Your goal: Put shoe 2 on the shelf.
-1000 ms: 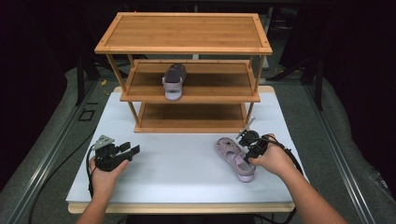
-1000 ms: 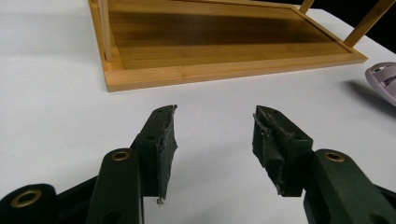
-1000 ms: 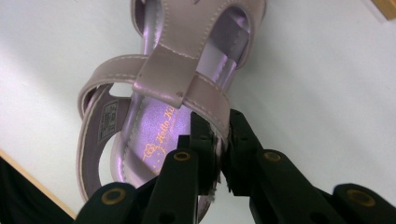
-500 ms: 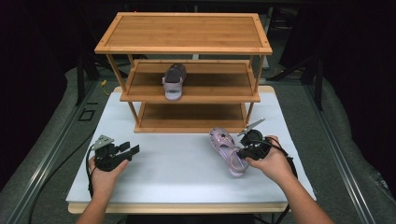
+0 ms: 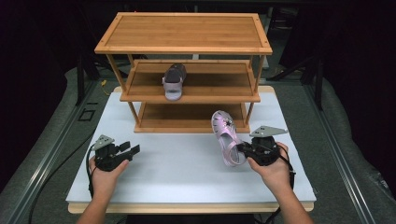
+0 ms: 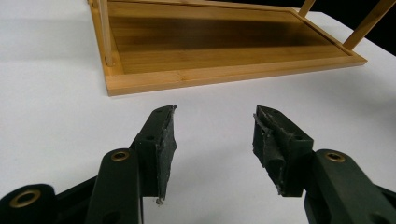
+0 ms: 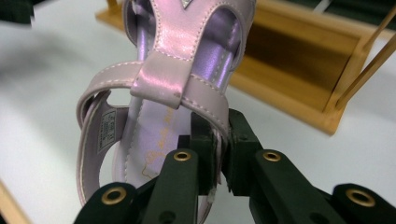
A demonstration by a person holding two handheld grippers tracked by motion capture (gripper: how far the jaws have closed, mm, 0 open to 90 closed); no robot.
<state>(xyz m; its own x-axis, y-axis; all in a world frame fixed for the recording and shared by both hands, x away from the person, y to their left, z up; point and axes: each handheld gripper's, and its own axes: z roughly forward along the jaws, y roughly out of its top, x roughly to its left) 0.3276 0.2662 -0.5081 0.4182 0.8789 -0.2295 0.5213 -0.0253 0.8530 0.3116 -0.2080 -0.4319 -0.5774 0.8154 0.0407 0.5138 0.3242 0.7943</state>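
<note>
One purple sandal (image 5: 173, 82) on the rack's (image 5: 187, 48) middle shelf, bottom shelf bare.

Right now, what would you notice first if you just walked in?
The shiny pink sandal, pinched by its heel strap in the right gripper and lifted in front of the wooden rack. Its partner, the other sandal, sits on the rack's middle shelf. The left gripper waits open over the white table.

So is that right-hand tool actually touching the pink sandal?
Touching. In the right gripper view the right gripper has its fingers pinched on the heel strap of the pink sandal.
</note>
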